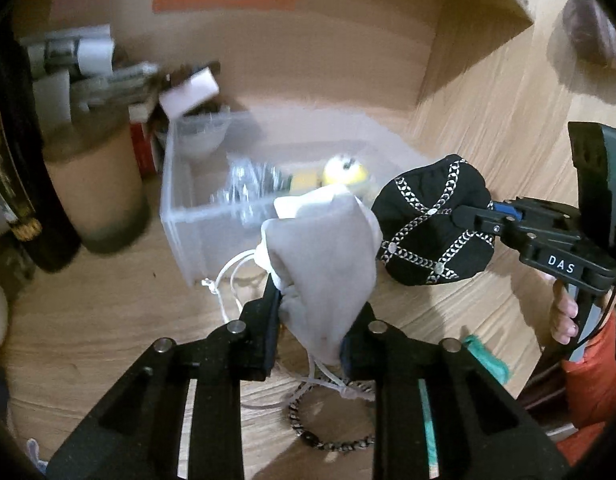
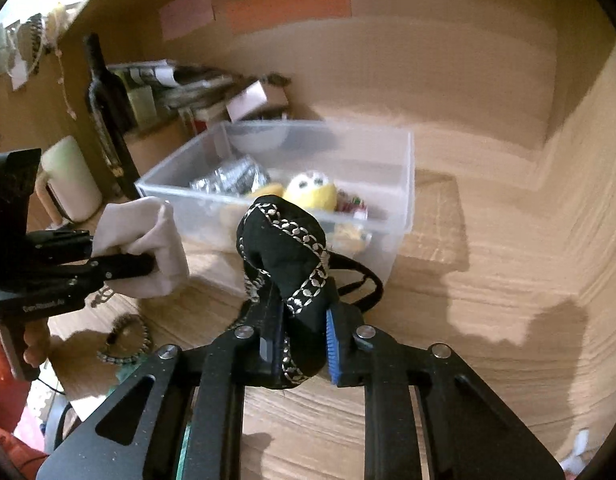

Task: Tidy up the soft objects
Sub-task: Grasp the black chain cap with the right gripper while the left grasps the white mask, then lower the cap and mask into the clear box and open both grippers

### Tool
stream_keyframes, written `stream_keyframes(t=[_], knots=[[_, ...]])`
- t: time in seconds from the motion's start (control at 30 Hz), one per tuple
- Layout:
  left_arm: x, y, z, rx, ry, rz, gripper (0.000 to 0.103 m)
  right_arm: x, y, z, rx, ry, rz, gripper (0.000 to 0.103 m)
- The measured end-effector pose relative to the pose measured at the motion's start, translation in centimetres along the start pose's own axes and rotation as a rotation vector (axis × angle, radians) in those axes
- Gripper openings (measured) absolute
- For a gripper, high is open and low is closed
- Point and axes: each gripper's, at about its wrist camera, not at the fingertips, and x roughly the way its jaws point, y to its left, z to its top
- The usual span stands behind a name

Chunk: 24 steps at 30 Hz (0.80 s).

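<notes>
My left gripper (image 1: 313, 320) is shut on a grey-white cloth pouch (image 1: 323, 256) with white drawstrings, held above the wooden table; it also shows in the right wrist view (image 2: 144, 240). My right gripper (image 2: 304, 336) is shut on a black pouch with silver chain pattern (image 2: 284, 256), seen in the left wrist view (image 1: 435, 220) to the right of the white pouch. Both pouches hover just in front of a clear plastic bin (image 2: 403, 168) that holds a yellow plush toy (image 2: 311, 192), a silvery wrapped item (image 2: 232, 178) and other small things.
A beaded bracelet (image 1: 331, 424) lies on the table under the left gripper. A cream mug (image 2: 68, 180), a dark bottle (image 2: 108, 116) and stacked papers (image 2: 180, 80) stand left of the bin. A cardboard wall (image 2: 427, 60) rises behind. A teal cloth (image 1: 487, 356) lies at the right.
</notes>
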Motion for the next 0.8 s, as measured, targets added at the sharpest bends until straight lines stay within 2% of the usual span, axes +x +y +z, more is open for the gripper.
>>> stream_keyframes(t=[0.33, 0.5, 0.63, 0.8], knots=[[-4.3, -0.1, 3.4, 0.004, -0.157, 0.048, 0.024, -4.8, 0.3, 3.4, -0.008, -0.196, -0.023, 0.015], [-5.1, 0.4, 5.2, -0.007, -0.207, 0.085, 0.024, -5.5, 0.5, 5.2, -0.006, -0.274, -0.029, 0.015], [-4.0, 0.9, 6.2, -0.010, -0.214, 0.115, 0.024, -4.9, 0.5, 6.5, -0.013, -0.298, -0.030, 0.015], [-1.9, 1.7, 7.2, -0.018, -0.193, 0.147, 0.024, -2.8, 0.4, 7.7, -0.023, -0.274, -0.022, 0.015]])
